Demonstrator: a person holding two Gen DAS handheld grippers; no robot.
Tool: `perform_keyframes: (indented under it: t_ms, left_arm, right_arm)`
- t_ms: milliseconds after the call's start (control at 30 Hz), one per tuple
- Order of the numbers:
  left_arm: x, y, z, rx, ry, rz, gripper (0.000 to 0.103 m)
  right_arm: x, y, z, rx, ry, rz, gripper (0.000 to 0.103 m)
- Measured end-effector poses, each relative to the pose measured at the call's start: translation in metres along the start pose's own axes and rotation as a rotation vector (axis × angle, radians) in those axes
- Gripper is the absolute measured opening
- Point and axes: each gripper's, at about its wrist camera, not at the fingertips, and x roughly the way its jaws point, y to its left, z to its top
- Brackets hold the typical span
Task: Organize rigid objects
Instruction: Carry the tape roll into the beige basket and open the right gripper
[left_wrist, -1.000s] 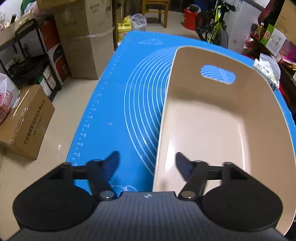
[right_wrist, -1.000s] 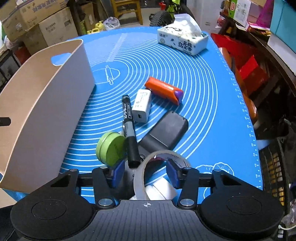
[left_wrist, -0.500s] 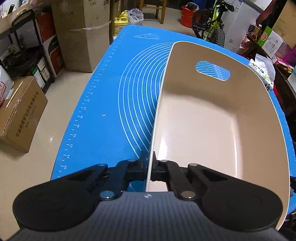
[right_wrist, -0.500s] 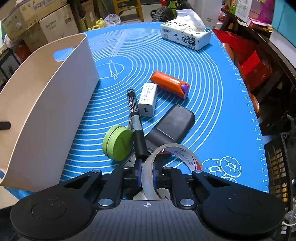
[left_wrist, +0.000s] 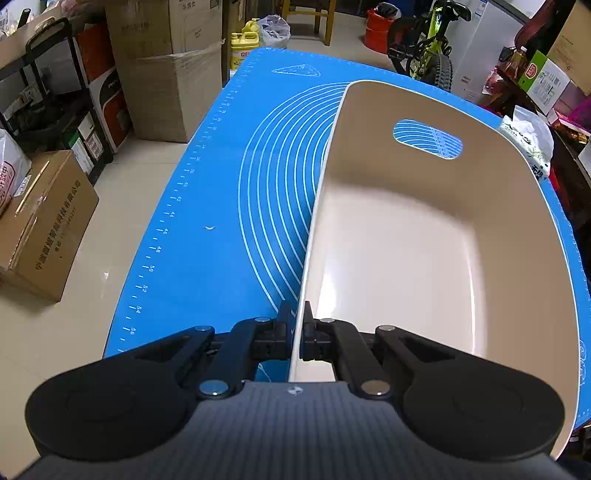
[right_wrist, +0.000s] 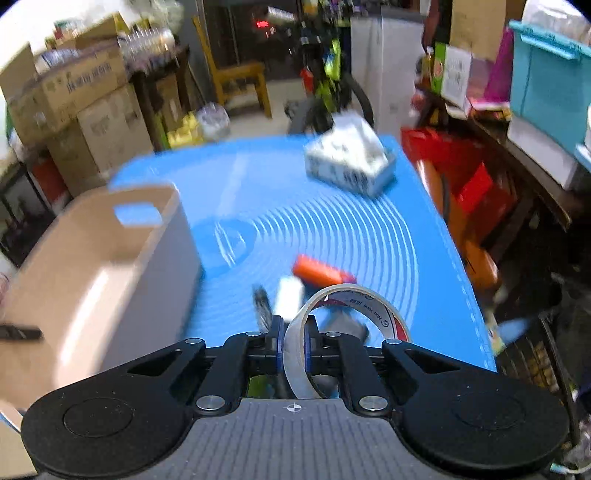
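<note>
My left gripper (left_wrist: 299, 325) is shut on the near left rim of the empty beige bin (left_wrist: 406, 258), which stands on the blue mat (left_wrist: 221, 221). My right gripper (right_wrist: 293, 339) is shut on a roll of clear tape (right_wrist: 354, 299) and holds it above the mat (right_wrist: 332, 229). The bin (right_wrist: 92, 277) is to its left in the blurred right wrist view. Below the tape lie an orange tube (right_wrist: 317, 271), a white charger (right_wrist: 290, 295) and a black marker (right_wrist: 262, 302). Other items are hidden by the gripper.
A tissue pack (right_wrist: 351, 162) sits at the mat's far right. Cardboard boxes (left_wrist: 170, 62) and a shelf (left_wrist: 48, 92) stand on the floor to the left. A bicycle (left_wrist: 424, 48) and cluttered shelves (right_wrist: 517, 129) lie beyond the table.
My left gripper closed on the bin's rim. My right gripper closed on the tape roll and lifted it off the mat, tilting the view upward.
</note>
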Motion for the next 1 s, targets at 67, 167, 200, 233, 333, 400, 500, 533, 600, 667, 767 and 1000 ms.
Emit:
perform_keyframes:
  t_ms: [67, 167, 200, 233, 333, 400, 500, 533, 600, 667, 767, 1000]
  left_arm:
    - [0.0, -0.001, 0.0, -0.001, 0.0, 0.002, 0.005]
    - [0.0, -0.003, -0.001, -0.004, 0.001, 0.004, 0.005]
    - [0.0, -0.003, -0.001, -0.003, 0.001, 0.006, 0.006]
    - [0.0, -0.004, -0.001, -0.002, 0.002, 0.007, 0.006]
    - [0.0, -0.005, -0.001, 0.0, 0.003, 0.012, 0.006]
    - [0.0, -0.007, -0.001, 0.003, 0.003, 0.016, 0.005]
    - [0.0, -0.009, -0.001, 0.006, 0.005, 0.021, 0.006]
    - [0.0, -0.009, 0.0, 0.007, 0.006, 0.022, 0.005]
    - [0.0, -0.009, 0.0, 0.008, 0.008, 0.023, 0.006]
    - [0.0, -0.009, -0.001, 0.011, 0.008, 0.024, 0.006]
    - [0.0, -0.009, -0.001, 0.013, 0.009, 0.025, 0.006]
    - [0.0, -0.008, -0.001, 0.015, 0.009, 0.027, 0.006]
  right_arm:
    - [-0.007, 0.01, 0.012, -0.002, -0.039, 0.037, 0.021]
    - [-0.014, 0.03, 0.028, -0.03, -0.081, 0.089, 0.021]
    - [-0.016, 0.038, 0.033, -0.043, -0.096, 0.107, 0.021]
    - [-0.018, 0.046, 0.038, -0.053, -0.11, 0.124, 0.021]
    - [-0.018, 0.07, 0.049, -0.076, -0.135, 0.18, 0.021]
    - [-0.015, 0.086, 0.054, -0.098, -0.142, 0.206, 0.022]
    - [-0.01, 0.108, 0.056, -0.121, -0.142, 0.234, 0.021]
    - [-0.009, 0.114, 0.056, -0.113, -0.14, 0.246, 0.021]
    - [-0.004, 0.123, 0.057, -0.095, -0.133, 0.274, 0.021]
    - [0.001, 0.134, 0.055, -0.094, -0.126, 0.289, 0.021]
    - [0.009, 0.149, 0.047, -0.1, -0.092, 0.317, 0.021]
    - [0.046, 0.175, 0.027, -0.122, 0.07, 0.35, 0.021]
